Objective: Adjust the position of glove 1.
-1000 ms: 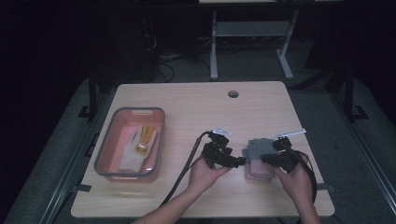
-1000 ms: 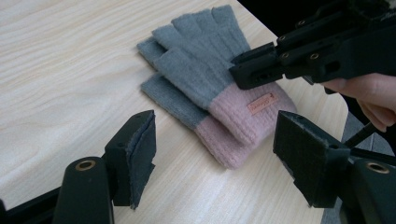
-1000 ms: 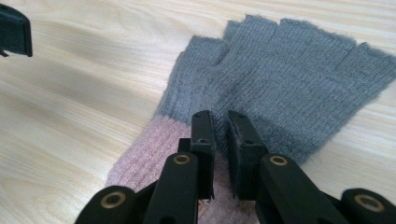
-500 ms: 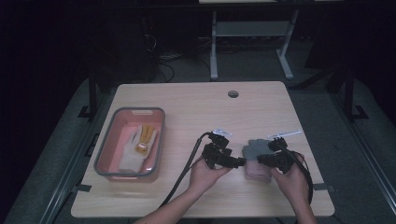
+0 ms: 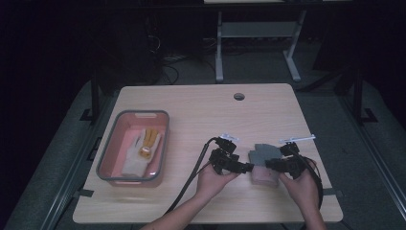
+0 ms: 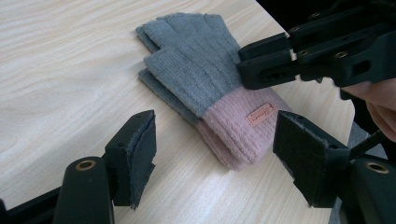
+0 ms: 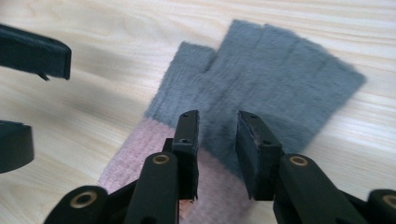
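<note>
The right gripper (image 7: 217,140) hangs over the glove (image 7: 261,88), its jaws having just been opening; a narrow gap shows between them and nothing is pinched. The left gripper (image 6: 212,154) is released, jaws wide apart with the pink cuff lying between them, untouched. The glove (image 5: 263,160) lies flat on the table (image 5: 201,110) near its front right part, between both grippers, its long axis running front to back, grey fingers pointing away from the person, pink cuff nearest them. A tray (image 5: 106,149) sits well apart at the left.
</note>
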